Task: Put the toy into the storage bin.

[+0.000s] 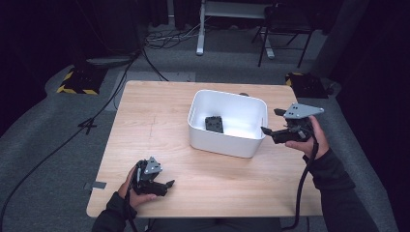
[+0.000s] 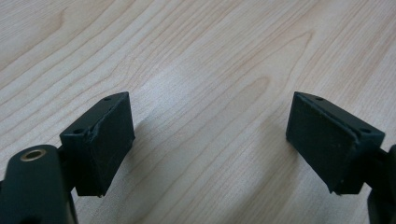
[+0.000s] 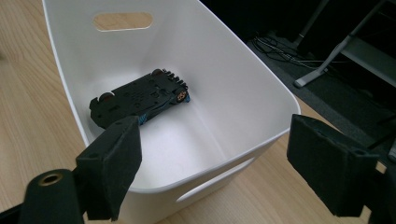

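1. white plastic bin (image 1: 251, 145), rectangular with slot handles, stands on the pale wooden surface (image 1: 159, 111) toward its far right; a flat black plastic part with a small blue-and-orange detail at one end (image 3: 140, 97) lies on the bin floor, near the wall farther from the right gripper.
2. right gripper (image 1: 267, 131), held in the person's right hand at the bin's right rim, looks over that rim into the bin. its jaws stand apart with nothing between them, and the pads (image 3: 114, 163) frame the near wall without touching it.
3. left gripper (image 1: 169, 183) rests low over the near left of the surface, well apart from the bin. its jaws are spread wide over bare wood grain, holding nothing; one pad (image 2: 105, 140) sits close above the surface.
4. stage of work, as judged: the black part is already inside the bin and neither gripper carries anything, so the placing step appears done.
5. what is left, as judged: if the part is to be taken out again, the right gripper is the better placed, but it has yet to reach down past the rim.
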